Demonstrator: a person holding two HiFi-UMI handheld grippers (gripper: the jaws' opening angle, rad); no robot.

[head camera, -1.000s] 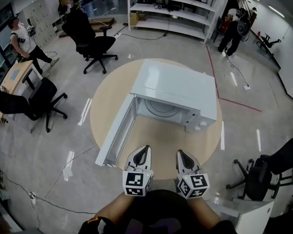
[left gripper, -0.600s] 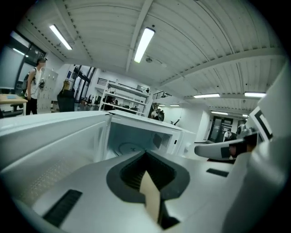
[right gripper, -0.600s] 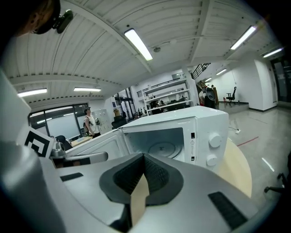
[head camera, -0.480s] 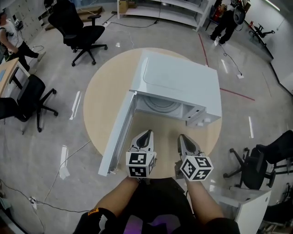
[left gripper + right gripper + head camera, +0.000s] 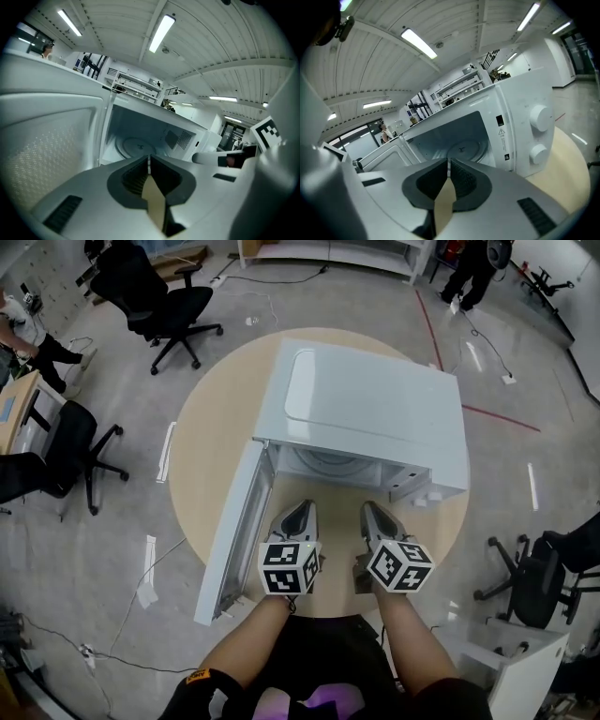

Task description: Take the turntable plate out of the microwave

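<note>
one open microwave (image 5: 375,409), one turntable plate (image 5: 328,461) inside; left claw (image 5: 302,512), right claw (image 5: 372,511), both closed.

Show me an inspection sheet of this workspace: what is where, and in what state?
Surface: round light wooden table, carrying the microwave.
Job's things: white box-shaped microwave with its door swung open; round glass turntable plate lying inside, not yet taken out.
Clutter: nothing seen.
Grippers: left gripper and right gripper both shut and empty, side by side in front of the open microwave, touching nothing.
Cables: thin dark cable on the grey floor.
Surroundings: black office chairs, white shelving, a person standing far off.
</note>
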